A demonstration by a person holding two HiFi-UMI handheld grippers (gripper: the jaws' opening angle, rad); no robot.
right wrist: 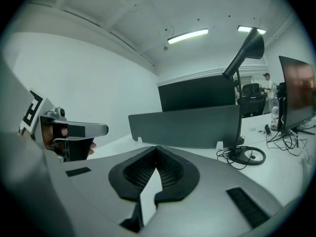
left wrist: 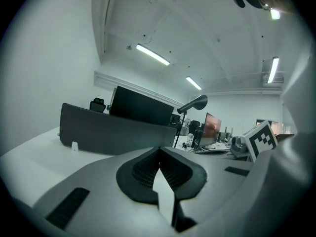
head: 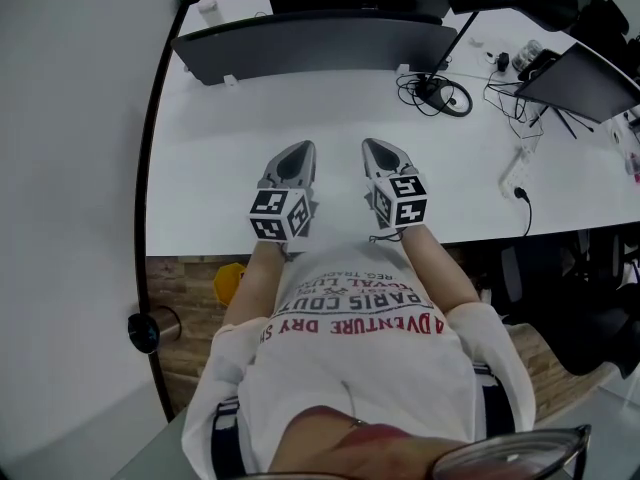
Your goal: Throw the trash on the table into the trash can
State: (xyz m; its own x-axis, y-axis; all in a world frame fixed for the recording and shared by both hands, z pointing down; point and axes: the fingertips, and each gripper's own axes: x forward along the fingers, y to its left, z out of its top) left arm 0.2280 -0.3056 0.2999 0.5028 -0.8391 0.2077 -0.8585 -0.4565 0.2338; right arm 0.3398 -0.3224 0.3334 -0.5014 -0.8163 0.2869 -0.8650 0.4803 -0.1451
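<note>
White counter (head: pixel 200 168) lies below both grippers. Left gripper (head: pixel 297 153) and right gripper (head: pixel 378 151) sit side by side, fingers together, nothing held. Can't tell where the trash is.

A long dark grey divider panel (head: pixel 310 48) stands across the far side, with a wide black screen (right wrist: pixel 197 95) behind it. To its right, a coil of black cable (head: pixel 445 96) lies by a black desk lamp (right wrist: pixel 245 51), with a tilted dark monitor (head: pixel 585 83) further right and a white power strip (head: pixel 513 173) nearer. A small yellow object (head: pixel 229 281) lies on the wooden floor (head: pixel 185 278) at the near left.
</note>
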